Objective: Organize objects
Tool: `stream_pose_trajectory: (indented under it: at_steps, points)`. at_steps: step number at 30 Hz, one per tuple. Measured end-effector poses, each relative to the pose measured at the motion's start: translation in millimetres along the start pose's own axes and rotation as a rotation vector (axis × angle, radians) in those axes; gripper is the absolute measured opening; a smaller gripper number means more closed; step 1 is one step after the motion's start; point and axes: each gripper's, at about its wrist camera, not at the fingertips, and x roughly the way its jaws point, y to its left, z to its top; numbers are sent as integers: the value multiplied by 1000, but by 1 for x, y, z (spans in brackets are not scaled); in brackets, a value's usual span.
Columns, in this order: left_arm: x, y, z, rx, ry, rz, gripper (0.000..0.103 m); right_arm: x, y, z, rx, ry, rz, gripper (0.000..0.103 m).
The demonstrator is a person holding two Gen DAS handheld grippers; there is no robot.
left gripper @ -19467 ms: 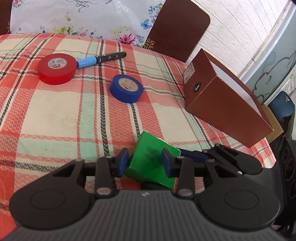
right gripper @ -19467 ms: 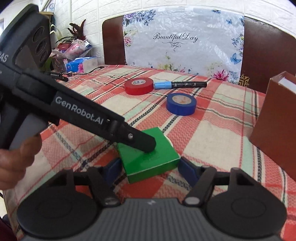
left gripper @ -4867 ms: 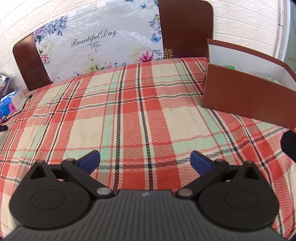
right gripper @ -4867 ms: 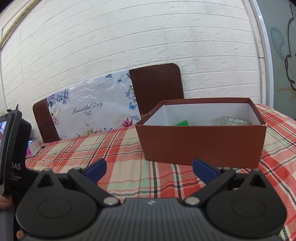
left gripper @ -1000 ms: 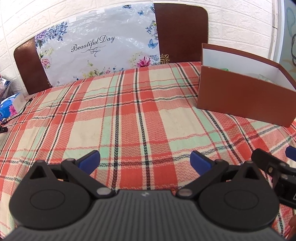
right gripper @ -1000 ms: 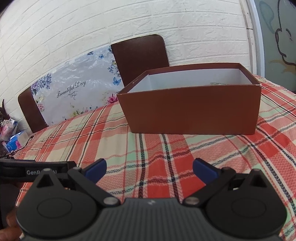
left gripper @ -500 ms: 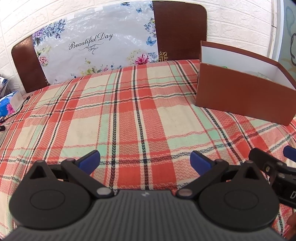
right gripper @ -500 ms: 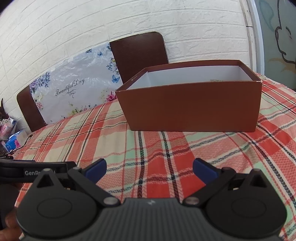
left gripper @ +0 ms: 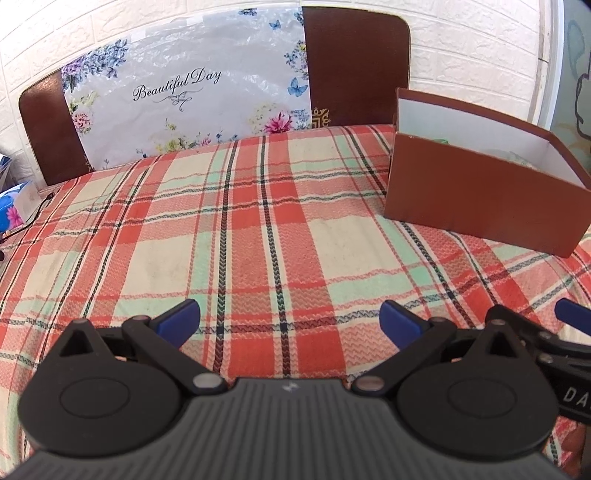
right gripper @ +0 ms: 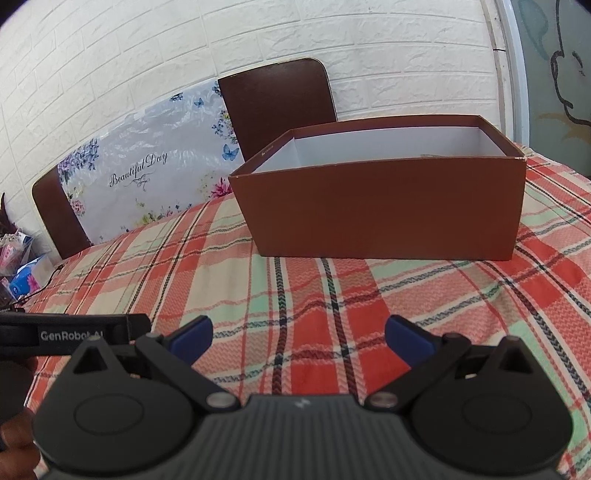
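— Cardboard, is it, that brown box?

— It is looking like smooth card, rectangular, brown outside and white inside, standing open-topped on the tablecloth. From the left wrist view something green and something pale are peeking over its rim; I cannot tell what they are.

— And the cloth?

— Woven plaid, red, cream and mint with dark stripes, and it is lying flat over the whole table, bare apart from the box.

— What are the grippers doing?

— Both are hovering low over the cloth near the table's front edge, well short of the box. The left gripper is holding its blue-tipped fingers spread wide with nothing between them; the right gripper is doing the same. Each is black plastic with a ribbed body.

— Behind the table?

— Two dark brown chairs are standing against a white brick-pattern wall, and one glossy floral sheet reading "Beautiful Day" is leaning across them. A blue tissue packet is sitting at the far left.
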Motion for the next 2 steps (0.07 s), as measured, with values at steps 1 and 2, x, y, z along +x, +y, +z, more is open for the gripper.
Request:
stream_pose_trajectory:
  at_steps: [1,2]
  points:
    - [0,0,0,0,-1,-6,103,1,0,0,-1,0,0,103]
    - [0,-1,1,1,2,-7,103,1,0,0,0,1,0,103]
